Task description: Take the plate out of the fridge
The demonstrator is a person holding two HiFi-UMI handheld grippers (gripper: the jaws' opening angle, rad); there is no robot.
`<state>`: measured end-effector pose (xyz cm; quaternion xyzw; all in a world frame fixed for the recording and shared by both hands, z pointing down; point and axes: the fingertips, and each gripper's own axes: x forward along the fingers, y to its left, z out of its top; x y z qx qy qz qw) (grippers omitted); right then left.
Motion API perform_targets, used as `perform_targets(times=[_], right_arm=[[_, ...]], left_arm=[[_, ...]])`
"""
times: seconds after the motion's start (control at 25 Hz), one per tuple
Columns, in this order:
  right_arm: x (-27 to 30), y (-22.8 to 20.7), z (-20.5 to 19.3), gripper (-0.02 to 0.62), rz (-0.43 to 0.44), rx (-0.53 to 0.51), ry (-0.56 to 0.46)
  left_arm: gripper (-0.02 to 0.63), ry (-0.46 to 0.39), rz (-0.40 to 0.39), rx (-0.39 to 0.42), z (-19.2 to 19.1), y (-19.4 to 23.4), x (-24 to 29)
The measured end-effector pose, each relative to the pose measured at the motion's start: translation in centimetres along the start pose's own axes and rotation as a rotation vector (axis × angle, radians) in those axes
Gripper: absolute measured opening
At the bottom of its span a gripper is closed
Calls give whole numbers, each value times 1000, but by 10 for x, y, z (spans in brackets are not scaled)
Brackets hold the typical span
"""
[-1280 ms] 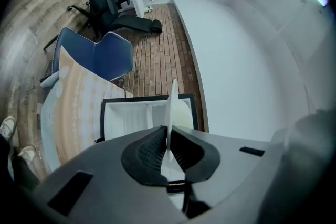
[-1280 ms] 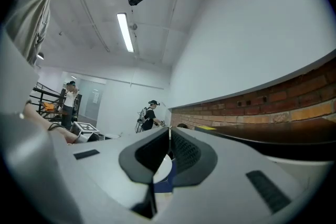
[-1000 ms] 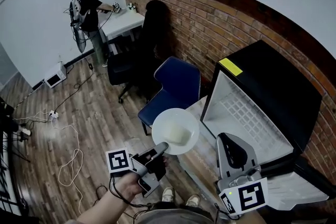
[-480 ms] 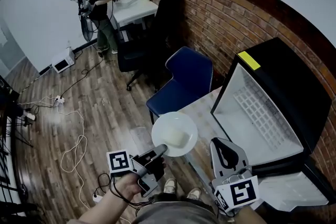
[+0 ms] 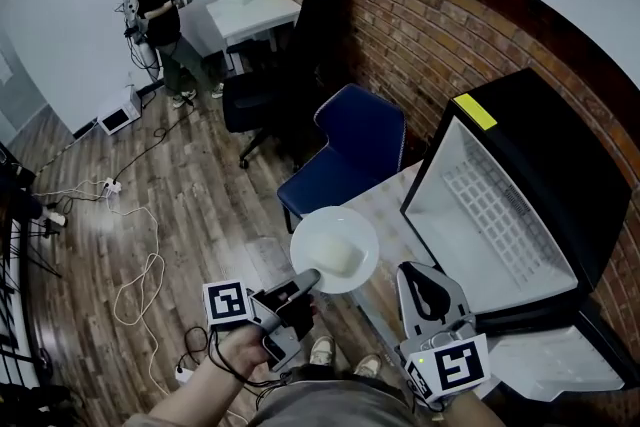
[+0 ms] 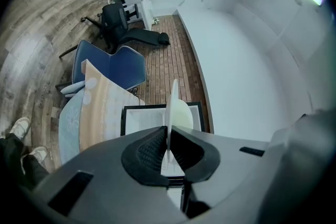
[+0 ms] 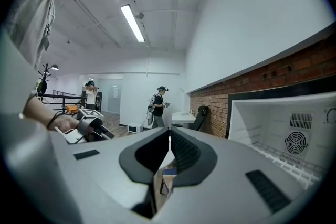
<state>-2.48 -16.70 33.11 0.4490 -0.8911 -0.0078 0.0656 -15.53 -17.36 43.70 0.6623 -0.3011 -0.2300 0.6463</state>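
Since a second ago the person in the background [image 5: 155,10] has stepped away from the white desk [image 5: 250,13] toward the upper left of the frame, while our plate [image 5: 335,248] has stayed at lower centre. We hold it by its near rim in the left gripper [image 5: 305,283], whose jaws are pinched tight on the thin edge. It sits level with a pale lump [image 5: 340,257] on it, outside and left of the open fridge [image 5: 520,185], just below the blue chair [image 5: 350,150]. Our right gripper [image 5: 428,287], at lower right under the fridge opening, has its jaws pressed together on nothing
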Motion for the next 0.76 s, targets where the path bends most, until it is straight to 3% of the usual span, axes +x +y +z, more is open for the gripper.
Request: perform_targets(times=[0.76], right_arm=[[-16, -18, 3, 32, -42, 2, -16]], left_arm=[[25, 15, 0, 9, -6, -8, 11]])
